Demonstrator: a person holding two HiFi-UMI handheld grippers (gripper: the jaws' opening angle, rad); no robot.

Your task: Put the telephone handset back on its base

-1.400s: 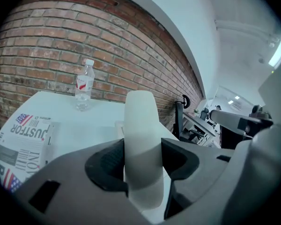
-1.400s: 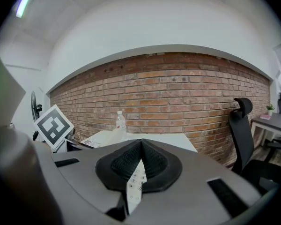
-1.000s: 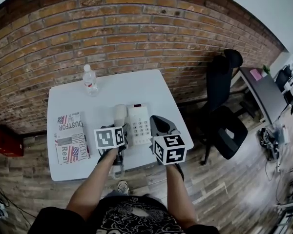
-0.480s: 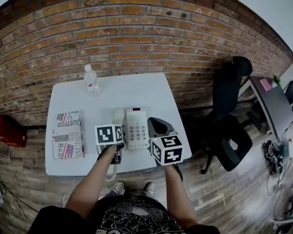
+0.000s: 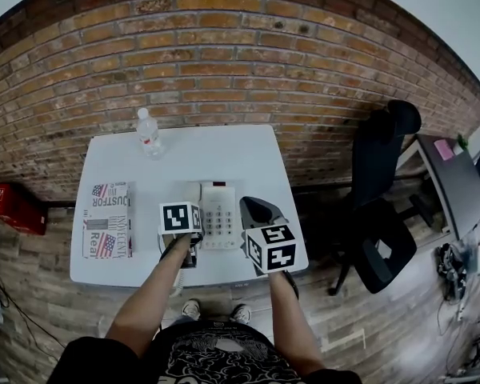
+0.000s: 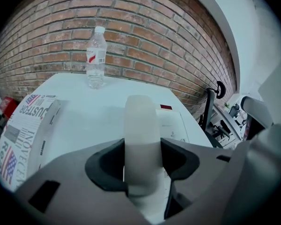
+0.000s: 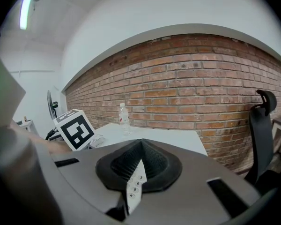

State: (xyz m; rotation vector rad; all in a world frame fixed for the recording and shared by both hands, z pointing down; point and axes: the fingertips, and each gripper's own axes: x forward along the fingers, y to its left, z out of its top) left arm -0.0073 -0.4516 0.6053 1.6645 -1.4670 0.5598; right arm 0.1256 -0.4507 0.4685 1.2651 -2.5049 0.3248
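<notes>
A white telephone base (image 5: pixel 220 214) with a keypad lies near the white table's (image 5: pixel 224 146) front edge. The white handset (image 6: pixel 141 135) points away from me along the base's (image 6: pixel 174 123) left side, and my left gripper (image 6: pixel 143 161) is shut on it, a pad pressed against each flank. In the head view the left gripper (image 5: pixel 193 209) covers most of the handset (image 5: pixel 194 192). I cannot tell whether the handset rests in the cradle. My right gripper (image 5: pixel 256 211) hovers just right of the base, its jaws (image 7: pixel 136 177) shut with nothing between them.
A water bottle (image 5: pixel 149 133) stands at the table's far left. A printed box (image 5: pixel 108 220) lies at the left edge. The phone cord (image 5: pixel 178 277) hangs over the front edge. A black office chair (image 5: pixel 384 206) stands to the right, and a brick wall runs behind.
My left gripper has carried the handset a little forward along the base's left side. The right gripper has stayed beside the base. The head camera has shifted slightly.
</notes>
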